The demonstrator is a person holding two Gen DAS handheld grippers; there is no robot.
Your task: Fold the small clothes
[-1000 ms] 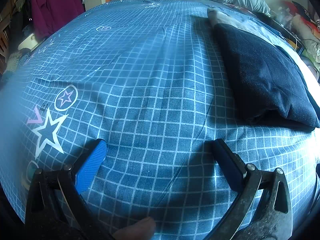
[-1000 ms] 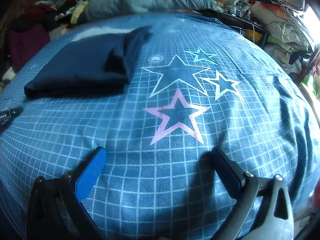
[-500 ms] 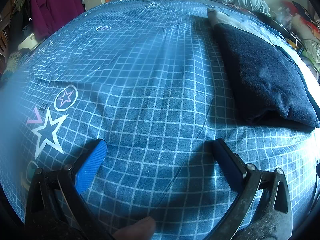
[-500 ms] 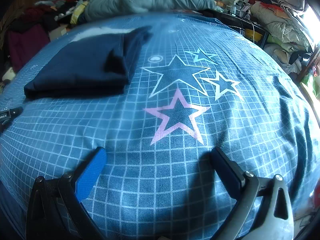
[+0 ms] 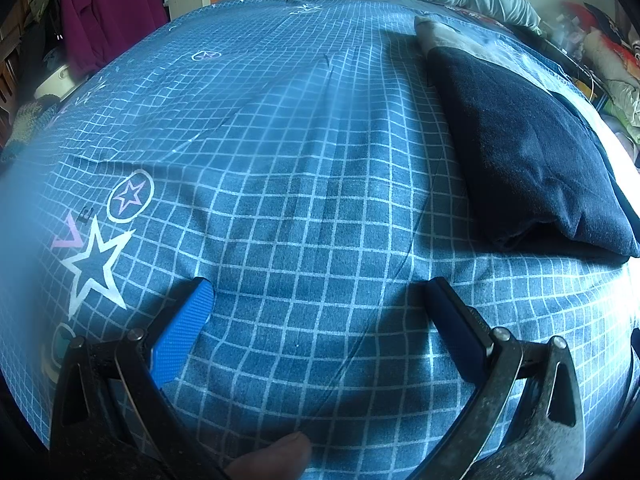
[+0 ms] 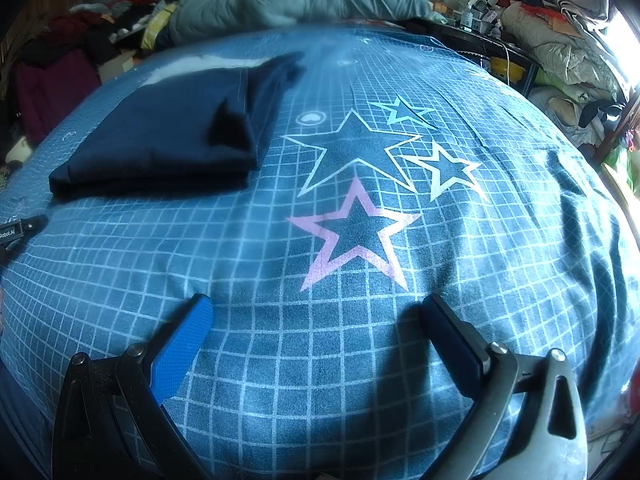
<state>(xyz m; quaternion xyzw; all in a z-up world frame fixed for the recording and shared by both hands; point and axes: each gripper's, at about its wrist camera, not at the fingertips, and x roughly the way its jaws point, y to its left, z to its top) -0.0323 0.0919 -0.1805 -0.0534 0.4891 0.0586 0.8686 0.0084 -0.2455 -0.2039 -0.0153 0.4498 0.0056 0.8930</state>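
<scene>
A folded dark navy garment [image 5: 520, 148] lies on the blue checked bedspread [image 5: 280, 160], to the right in the left wrist view and at the upper left [image 6: 168, 136] in the right wrist view. My left gripper [image 5: 320, 292] hovers open over bare bedspread, left of and nearer than the garment, holding nothing. My right gripper [image 6: 316, 312] is open too, above the sheet [image 6: 320, 360] just below a pink star print [image 6: 356, 232], well clear of the garment. A fingertip [image 5: 276, 456] shows at the bottom edge of the left wrist view.
A grey duvet [image 6: 296, 0] is bunched along the headboard. Piled clothes and a purple garment [image 5: 104, 20] sit off the bed's left side, cluttered bedding and a desk [image 6: 560, 52] off its right. The left gripper's tip [image 6: 20, 228] pokes in at the left edge.
</scene>
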